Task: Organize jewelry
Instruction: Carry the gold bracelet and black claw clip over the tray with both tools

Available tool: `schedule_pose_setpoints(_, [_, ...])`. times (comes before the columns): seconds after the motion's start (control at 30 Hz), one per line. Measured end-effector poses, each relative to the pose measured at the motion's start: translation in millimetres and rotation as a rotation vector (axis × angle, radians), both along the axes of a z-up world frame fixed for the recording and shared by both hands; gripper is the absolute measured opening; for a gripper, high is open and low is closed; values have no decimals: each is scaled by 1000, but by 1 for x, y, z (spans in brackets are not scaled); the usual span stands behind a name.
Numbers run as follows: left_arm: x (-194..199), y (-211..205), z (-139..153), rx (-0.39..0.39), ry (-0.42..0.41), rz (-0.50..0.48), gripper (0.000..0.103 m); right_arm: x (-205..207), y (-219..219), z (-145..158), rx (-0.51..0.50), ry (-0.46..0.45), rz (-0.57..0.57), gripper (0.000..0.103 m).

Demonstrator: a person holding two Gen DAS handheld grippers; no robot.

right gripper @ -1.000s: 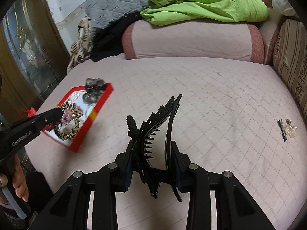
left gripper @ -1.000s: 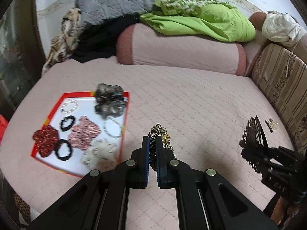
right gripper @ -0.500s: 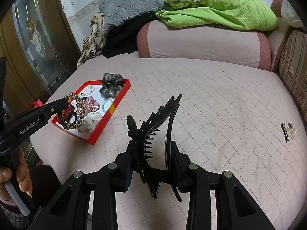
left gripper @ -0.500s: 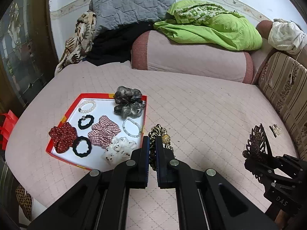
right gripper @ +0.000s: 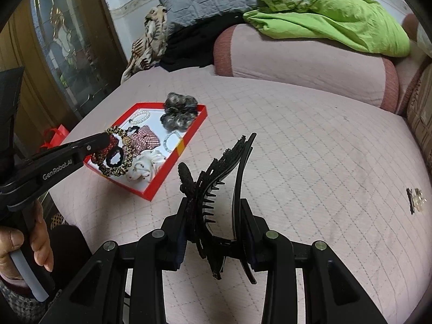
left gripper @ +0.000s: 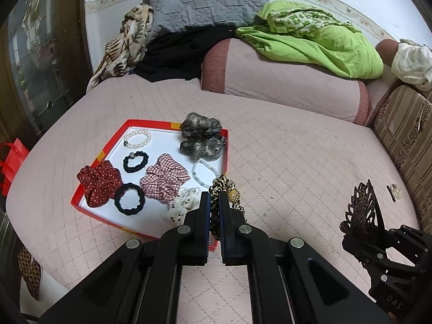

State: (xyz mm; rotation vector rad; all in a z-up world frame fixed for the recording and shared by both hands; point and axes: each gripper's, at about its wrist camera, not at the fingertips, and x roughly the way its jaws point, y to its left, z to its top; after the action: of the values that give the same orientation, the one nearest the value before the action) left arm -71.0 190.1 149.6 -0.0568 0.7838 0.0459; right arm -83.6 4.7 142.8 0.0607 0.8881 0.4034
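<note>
The left gripper (left gripper: 213,210) hides part of the leopard scrunchie (left gripper: 222,189) pinched tight in its jaws, hanging above the red tray's (left gripper: 226,148) near right corner. The right gripper (right gripper: 216,232), level over the bed (right gripper: 310,140), has its jaws clamped on a black hair claw (right gripper: 224,178). A small clip (right gripper: 415,201) lies blurred far right.
</note>
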Motion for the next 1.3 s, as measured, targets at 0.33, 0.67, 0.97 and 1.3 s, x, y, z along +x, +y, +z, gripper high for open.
schedule_pose_setpoints(0.33, [33,53,4,-17,15,13,6,26,43,3,-22,-4,76,38])
schedule_pose_setpoints(0.67, [95,124,10,-134,33,13,6,76,100,6,10,-17,134,38])
schedule_pose_setpoints(0.97, [146,152,-17,-244,71,20,6,115,152,-3,-2,-33,207,38])
schedule_pose_setpoints(1.3, [170,169,-43,-258,65,37,6,157,176,-21,-9,-12,212,38])
